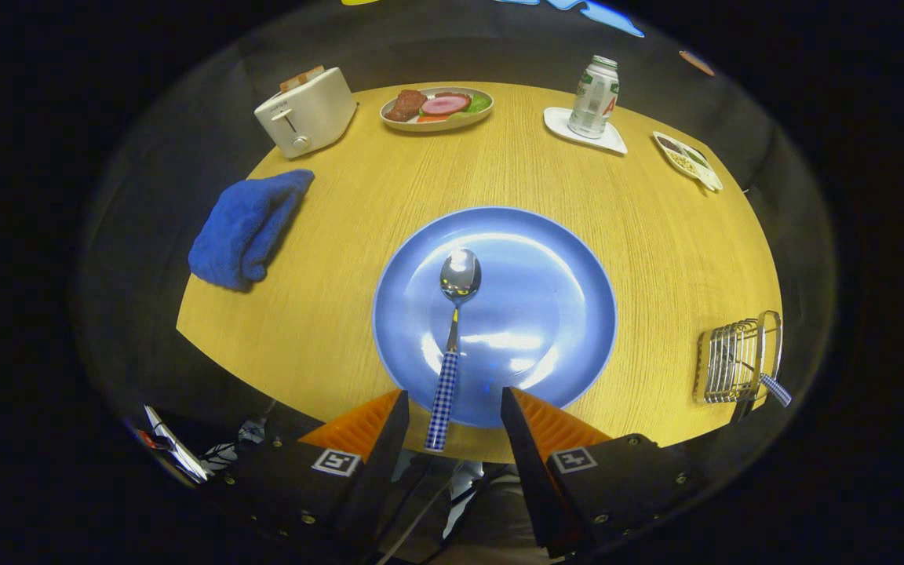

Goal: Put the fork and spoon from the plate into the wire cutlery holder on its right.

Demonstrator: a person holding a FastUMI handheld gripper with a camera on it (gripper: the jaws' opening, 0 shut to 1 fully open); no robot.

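Observation:
A blue plate lies on the round wooden table just ahead of my fingers. On it rests a metal spoon, bowl pointing away, its blue-checked handle running back over the plate's near rim and between my fingers. My gripper is open, one finger on each side of the handle end, neither touching it. To the right of the plate stands the wire cutlery holder, near the table's edge, with a checked handle sticking out of it.
A folded blue towel lies left of the plate. Beyond it stand a white toaster, a dish of food, a can on a white coaster, and a small snack dish.

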